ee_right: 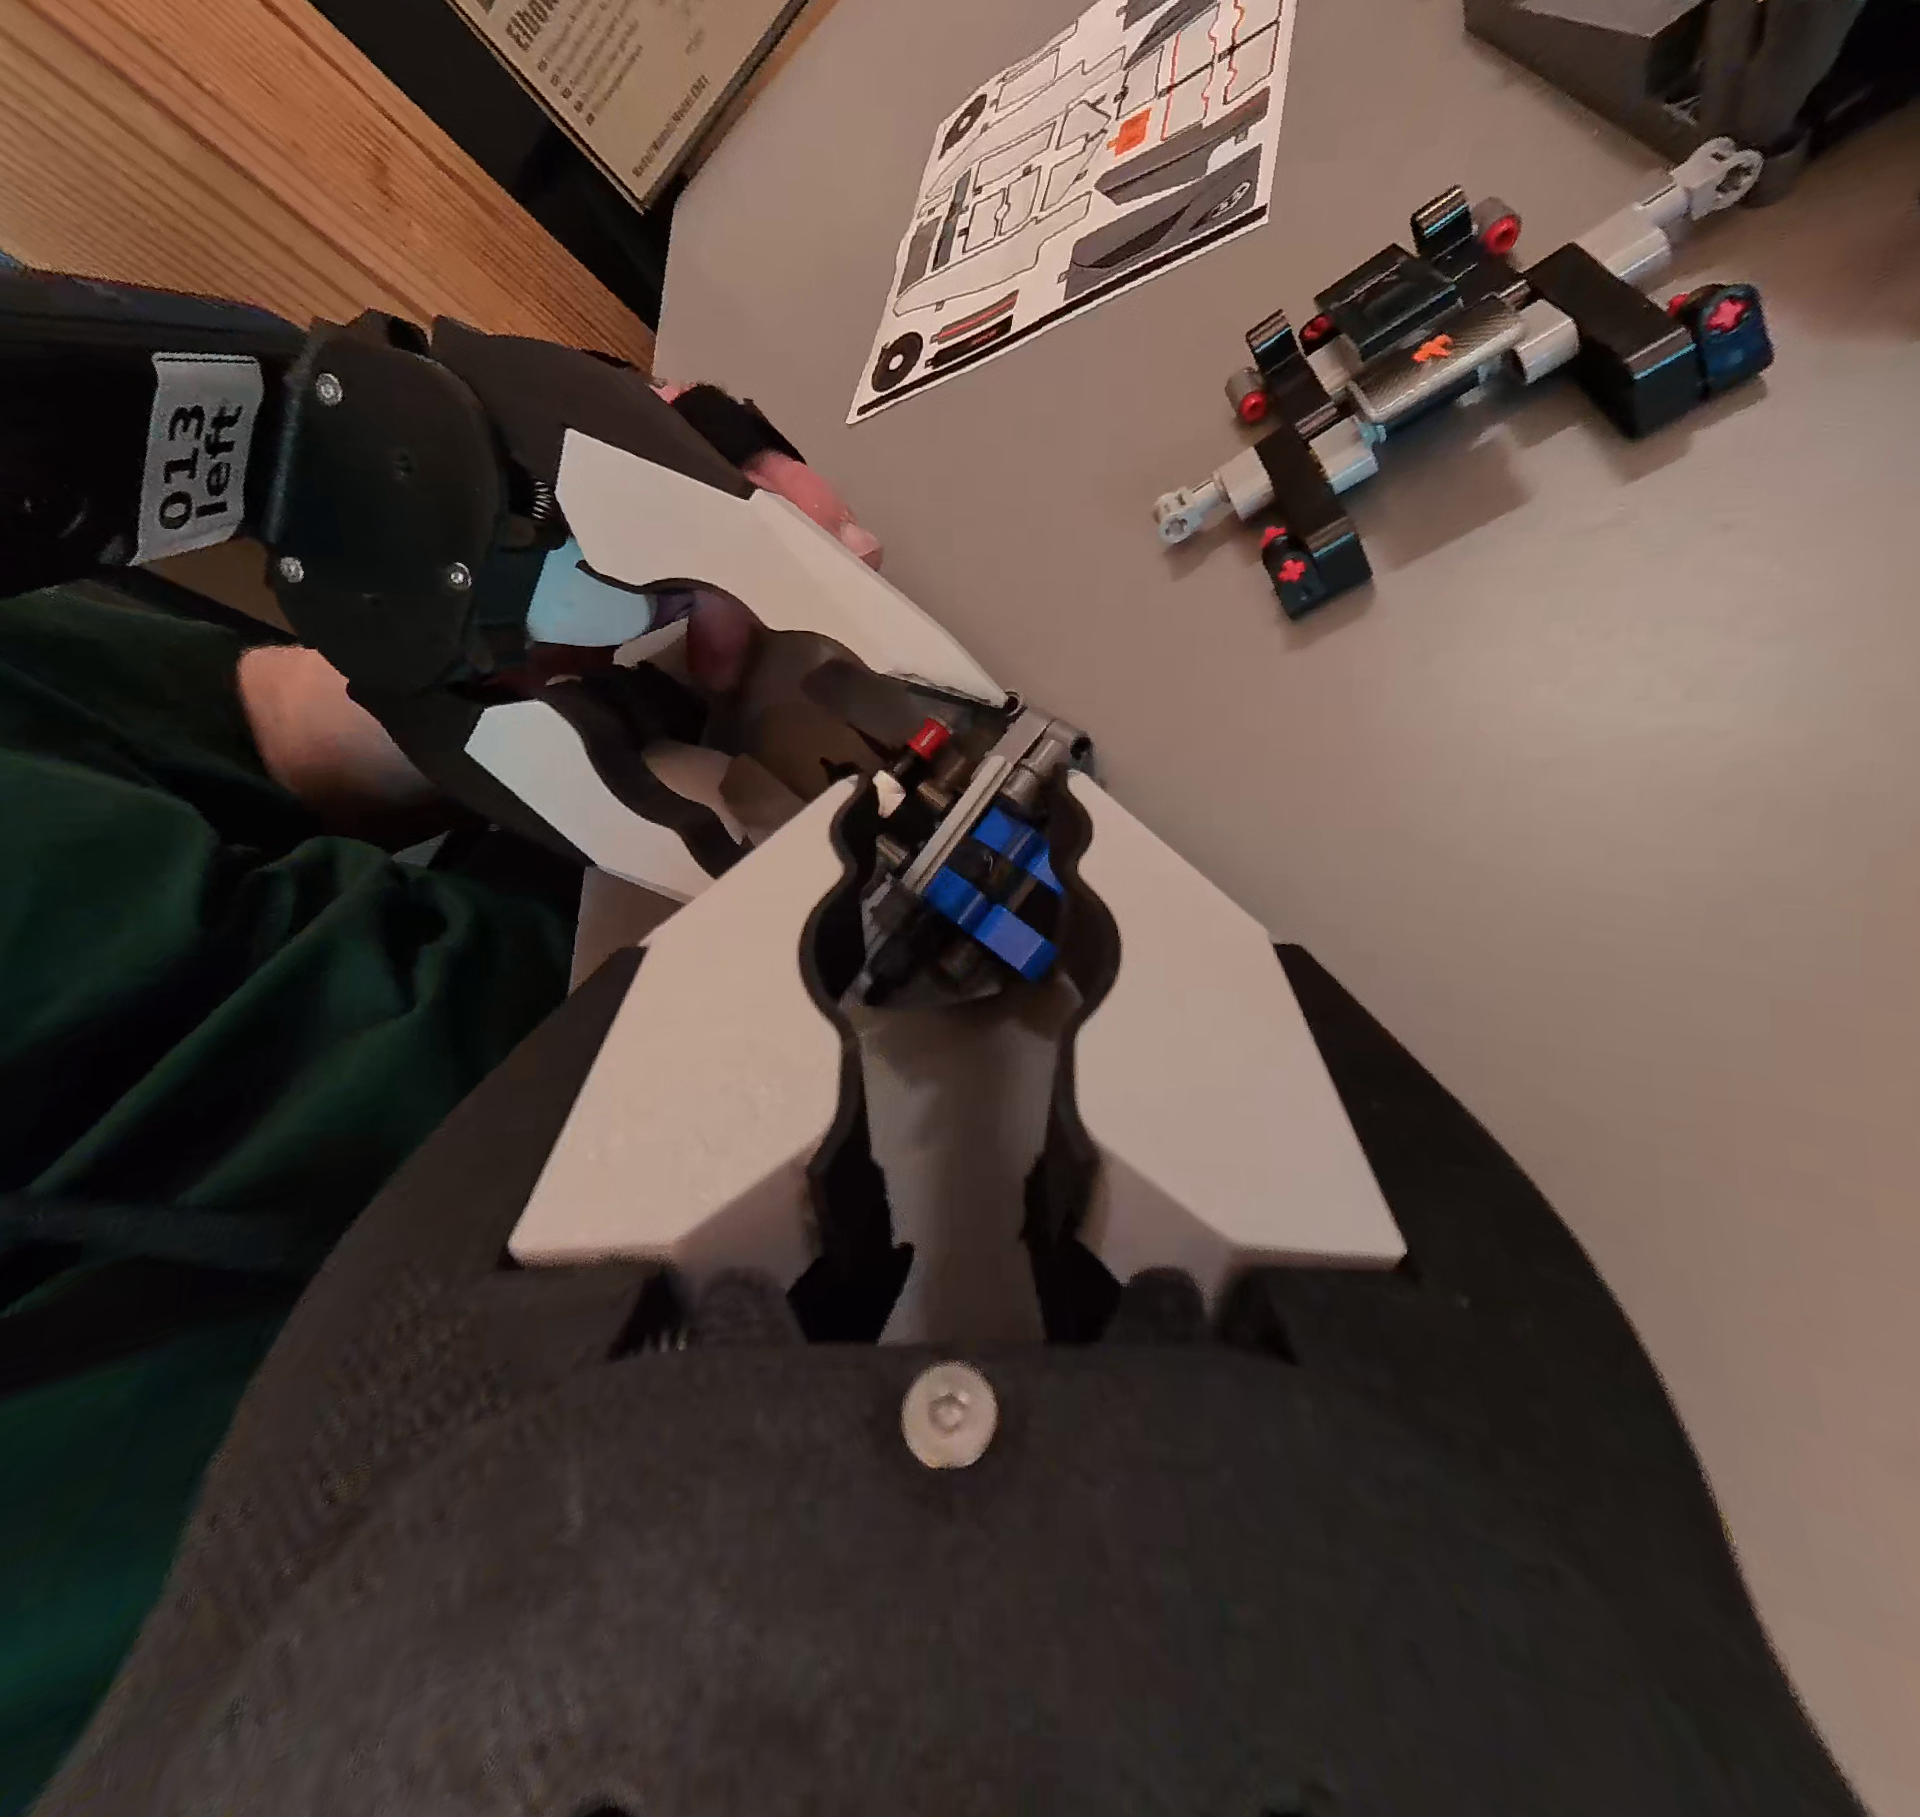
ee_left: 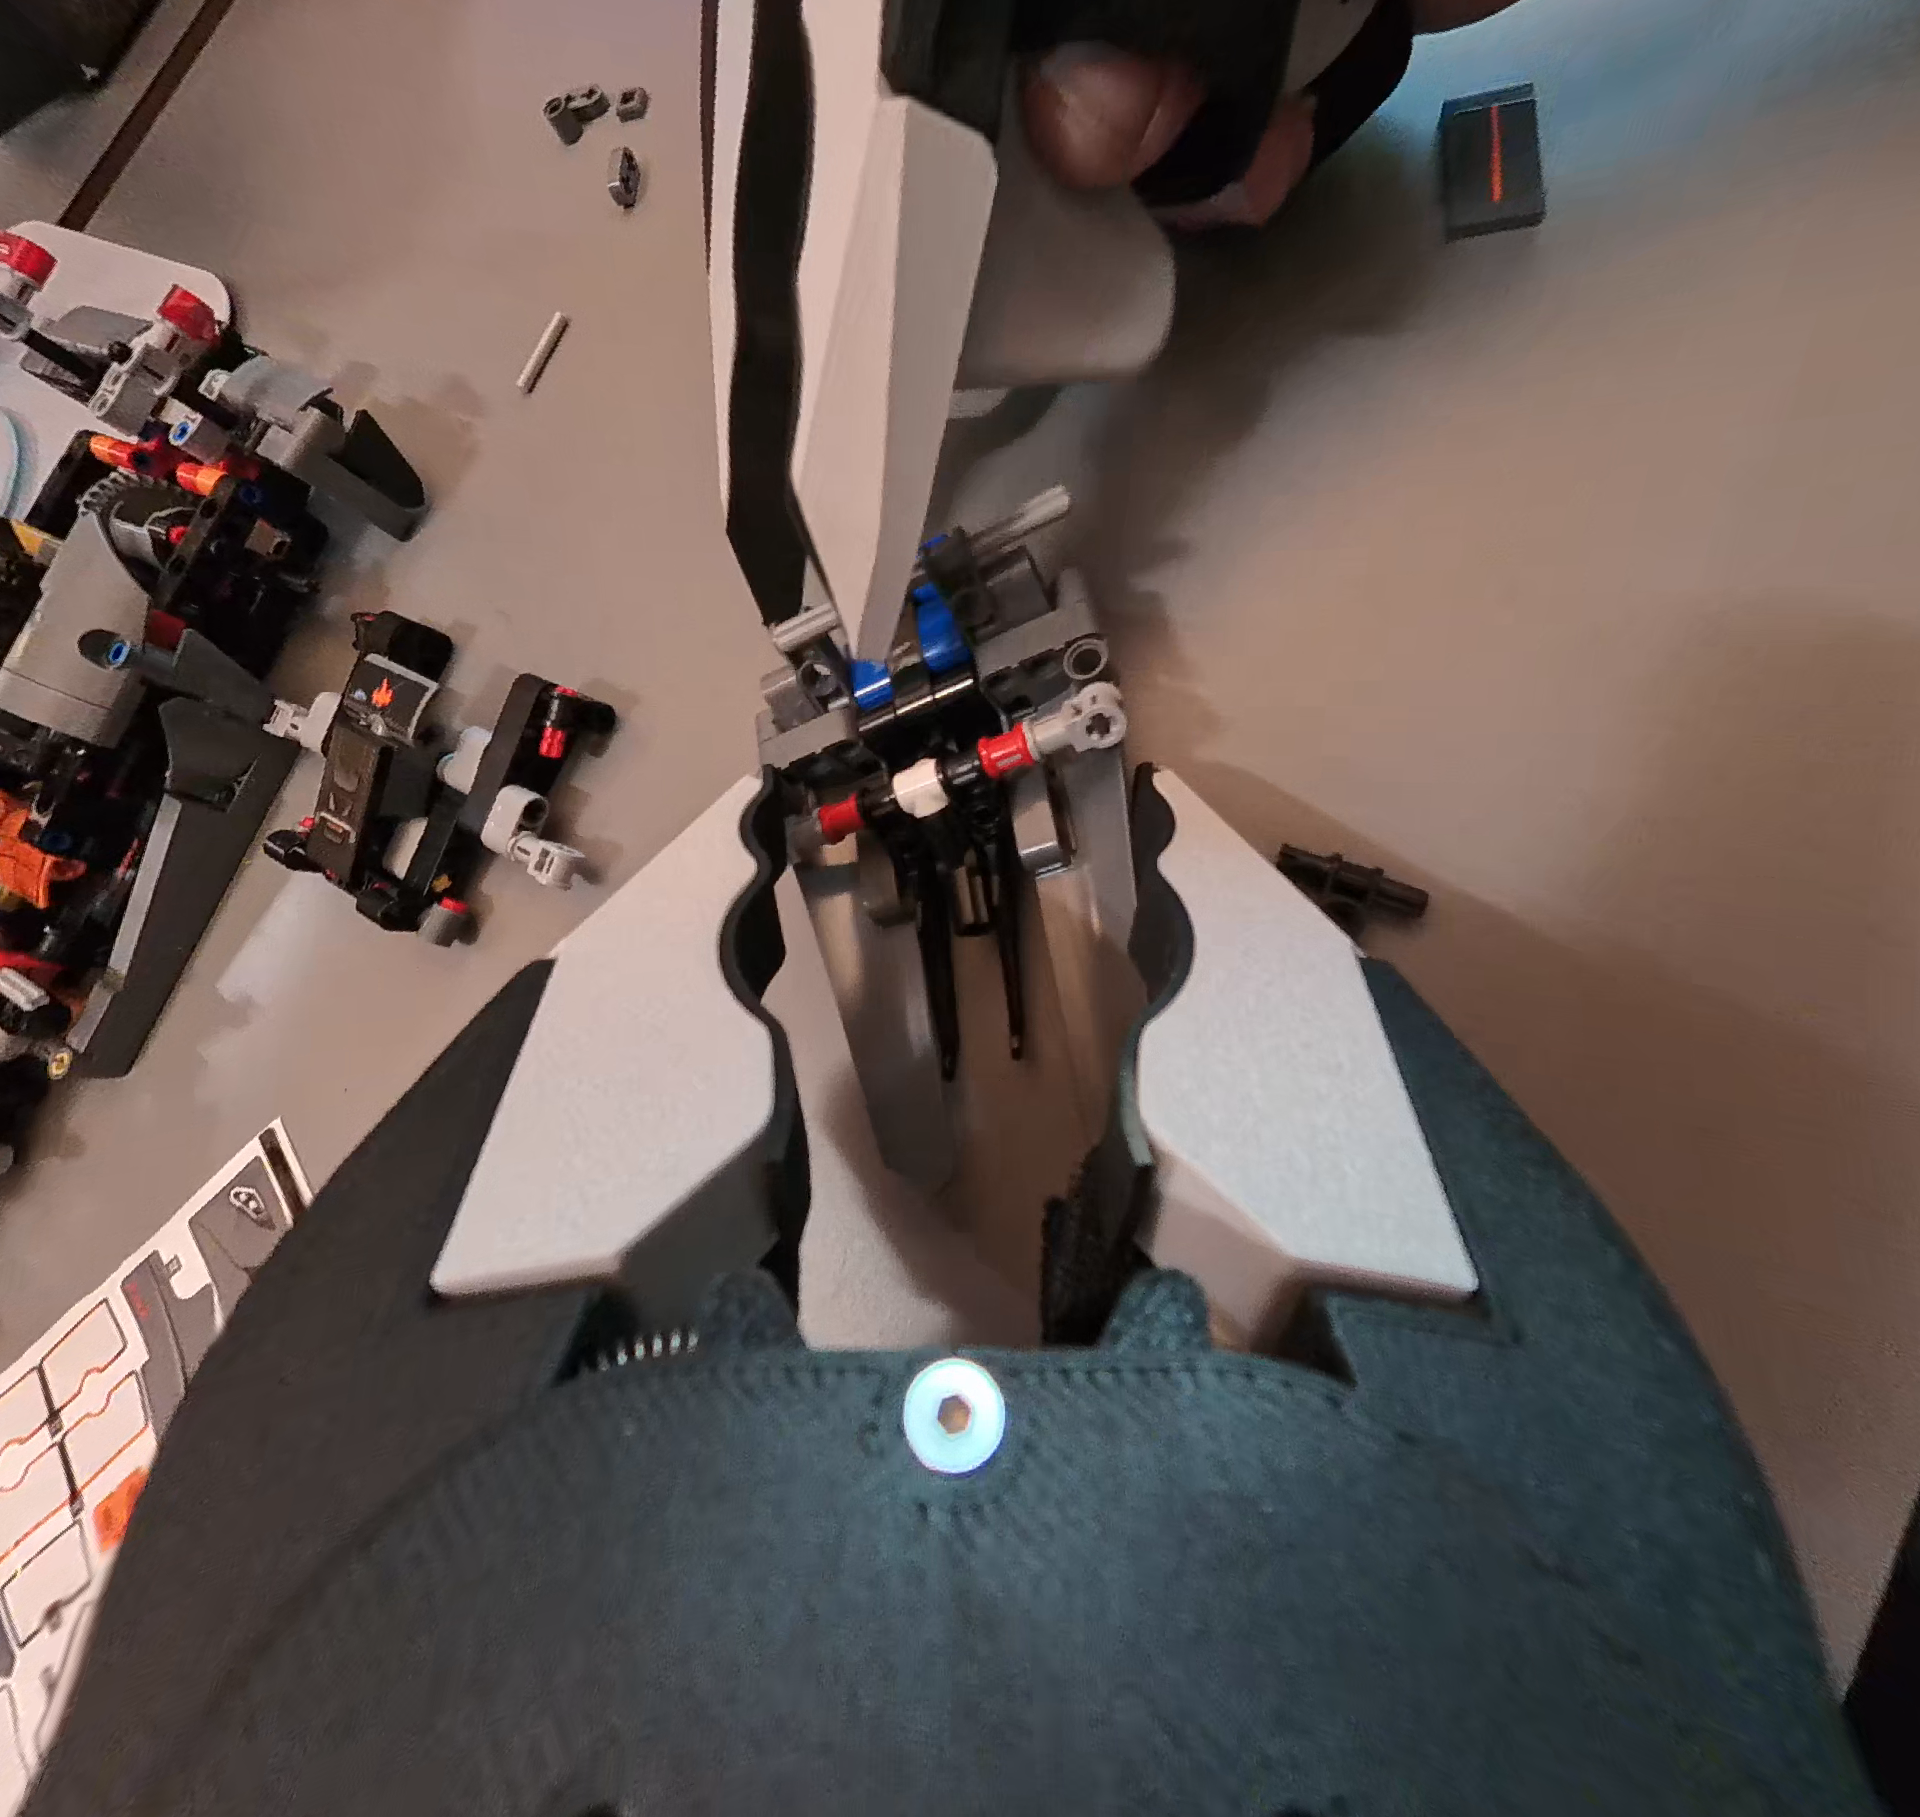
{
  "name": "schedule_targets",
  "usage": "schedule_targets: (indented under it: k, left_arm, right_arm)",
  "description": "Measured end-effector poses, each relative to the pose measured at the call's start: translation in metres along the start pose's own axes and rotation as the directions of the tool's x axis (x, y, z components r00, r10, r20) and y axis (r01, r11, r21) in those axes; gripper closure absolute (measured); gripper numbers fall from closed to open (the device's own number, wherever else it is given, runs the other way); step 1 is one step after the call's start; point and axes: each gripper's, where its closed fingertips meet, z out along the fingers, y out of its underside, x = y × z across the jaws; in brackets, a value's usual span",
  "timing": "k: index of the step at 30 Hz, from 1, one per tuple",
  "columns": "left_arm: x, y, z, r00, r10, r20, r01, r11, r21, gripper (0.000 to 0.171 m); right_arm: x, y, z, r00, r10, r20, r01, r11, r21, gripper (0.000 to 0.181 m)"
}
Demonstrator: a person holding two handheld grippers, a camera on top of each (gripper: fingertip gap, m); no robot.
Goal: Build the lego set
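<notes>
A small lego sub-assembly (ee_left: 935, 728) of grey beams, blue and black parts and a red-and-white axle is held over the grey table (ee_left: 1558, 624). My left gripper (ee_left: 956, 811) is shut on its long grey end. The right gripper (ee_left: 831, 624) comes in from above and grips its far end. In the right wrist view, my right gripper (ee_right: 961, 801) is shut around the blue end of the sub-assembly (ee_right: 987, 884). The left gripper's fingers (ee_right: 779, 562) reach in from the left and meet it there.
A large part-built vehicle (ee_left: 104, 624) and a smaller black assembly (ee_left: 436, 780) lie left. A sticker sheet (ee_left: 104, 1404), loose grey pieces (ee_left: 592, 126), a pale axle (ee_left: 542, 351), a black pin (ee_left: 1351, 879) and a dark tile (ee_left: 1491, 162) lie around. A cardboard box (ee_right: 623, 11) stands beyond the table edge. Left and right tips are no more than a few centimetres apart. About 4 centimetres separates my left fingertips from the black pin (ee_left: 1351, 879).
</notes>
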Motion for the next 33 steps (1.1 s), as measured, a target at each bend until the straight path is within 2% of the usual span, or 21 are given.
schedule_targets:
  k: [6, 10, 14, 16, 19, 21, 23, 27, 29, 31, 33]
  left_arm:
    - [0.0, 0.0, 0.0, 1.0, 0.001, -0.001, -0.001, 1.0, -0.001, 0.106]
    - [-0.003, 0.002, -0.001, 1.0, -0.014, 0.021, 0.015, 0.999, -0.028, 0.106]
    - [-0.007, 0.004, -0.001, 0.995, -0.06, 0.079, 0.064, 0.997, -0.05, 0.107]
    - [-0.01, 0.004, -0.001, 0.989, -0.088, 0.122, 0.095, 0.994, -0.057, 0.107]
    - [-0.013, 0.003, 0.0, 0.982, -0.084, 0.167, 0.097, 0.993, -0.07, 0.108]
    - [-0.014, 0.002, 0.001, 0.977, -0.087, 0.192, 0.105, 0.991, -0.083, 0.109]
    - [-0.016, 0.002, 0.001, 0.972, -0.095, 0.213, 0.116, 0.99, -0.087, 0.108]
    - [-0.005, -0.004, -0.002, 0.98, -0.139, 0.141, 0.15, 0.986, -0.069, 0.099]
    - [0.0, -0.016, -0.012, 0.98, -0.194, 0.046, 0.194, 0.981, 0.004, 0.101]
    - [-0.011, -0.023, -0.024, 0.971, -0.24, -0.001, 0.24, 0.969, 0.062, 0.109]
    - [-0.021, -0.024, -0.028, 0.97, -0.242, -0.04, 0.244, 0.967, 0.071, 0.114]
  right_arm:
    - [-0.001, -0.001, -0.002, 0.999, 0.025, 0.032, -0.026, 1.0, 0.009, 0.148]
    - [0.001, 0.002, -0.018, 1.0, 0.008, 0.01, -0.008, 1.0, 0.018, 0.154]
    - [-0.01, 0.01, -0.029, 0.999, -0.01, 0.036, 0.01, 1.0, 0.0, 0.155]
    - [-0.007, 0.015, -0.027, 1.0, -0.009, 0.006, 0.009, 1.0, -0.019, 0.155]
    - [-0.014, 0.013, -0.018, 0.999, -0.013, 0.031, 0.013, 1.0, -0.022, 0.162]
    - [-0.008, 0.013, -0.014, 0.999, -0.038, -0.025, 0.037, 0.999, -0.03, 0.173]
    - [-0.005, 0.013, -0.015, 0.999, -0.027, -0.032, 0.026, 0.999, -0.022, 0.175]
    - [0.004, 0.015, -0.021, 0.997, -0.043, -0.071, 0.042, 0.999, -0.026, 0.178]
    - [0.0, 0.012, -0.023, 0.996, -0.077, -0.055, 0.076, 0.997, -0.013, 0.179]
    - [-0.003, 0.014, -0.022, 0.993, -0.11, -0.045, 0.108, 0.993, -0.046, 0.179]
    - [-0.005, 0.016, -0.02, 0.988, -0.149, -0.041, 0.146, 0.987, -0.069, 0.179]
